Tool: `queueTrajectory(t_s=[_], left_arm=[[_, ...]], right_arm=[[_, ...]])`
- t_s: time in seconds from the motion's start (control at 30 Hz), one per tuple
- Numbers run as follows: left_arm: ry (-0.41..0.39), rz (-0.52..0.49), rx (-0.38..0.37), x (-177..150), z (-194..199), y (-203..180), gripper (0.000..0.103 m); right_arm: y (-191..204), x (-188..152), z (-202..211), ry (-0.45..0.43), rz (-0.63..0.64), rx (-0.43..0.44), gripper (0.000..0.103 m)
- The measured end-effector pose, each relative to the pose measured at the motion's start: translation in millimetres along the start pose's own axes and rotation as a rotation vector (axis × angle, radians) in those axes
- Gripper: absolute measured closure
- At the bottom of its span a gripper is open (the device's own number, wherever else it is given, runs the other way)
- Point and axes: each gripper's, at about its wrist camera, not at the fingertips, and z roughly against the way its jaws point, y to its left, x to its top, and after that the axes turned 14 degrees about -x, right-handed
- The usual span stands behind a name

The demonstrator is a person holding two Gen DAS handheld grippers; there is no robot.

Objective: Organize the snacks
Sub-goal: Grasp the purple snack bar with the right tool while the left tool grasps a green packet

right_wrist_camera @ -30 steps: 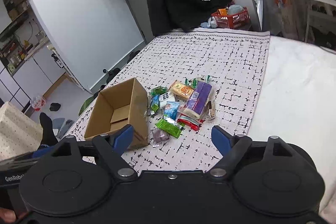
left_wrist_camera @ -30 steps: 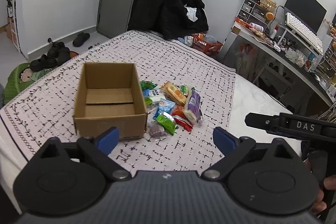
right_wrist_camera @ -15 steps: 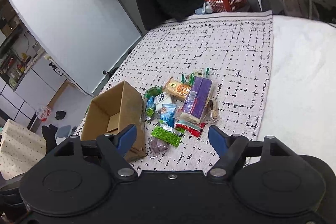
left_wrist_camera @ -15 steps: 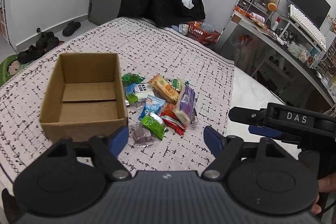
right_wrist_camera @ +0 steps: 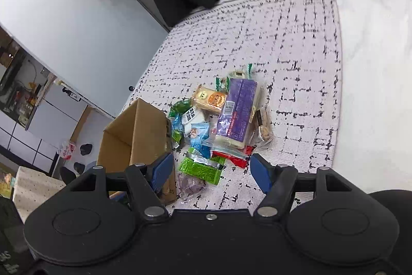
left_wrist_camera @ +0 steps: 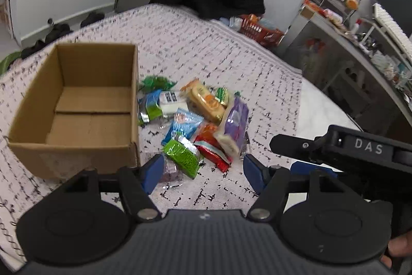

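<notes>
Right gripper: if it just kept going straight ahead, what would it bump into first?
Probably the bright green snack packet, which lies nearest between the open right gripper fingers, with the purple-brown sweet bag just beside it. Depth is hard to judge here.

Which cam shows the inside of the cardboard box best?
Left wrist: it looks down into the cardboard box, showing the bare floor flaps and all four walls. Right wrist catches only the box's outer side and a sliver of interior, partly behind its tongs.
</notes>
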Motion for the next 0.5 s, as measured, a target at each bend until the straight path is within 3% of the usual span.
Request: queueTrajectory(t_s=[0.5], left_arm=[[-0.020, 0.090, 0.139, -5, -64, 16, 0.039]], right_arm=[[-17, 24, -54, 0.067, -0.055, 0.028, 0.038]])
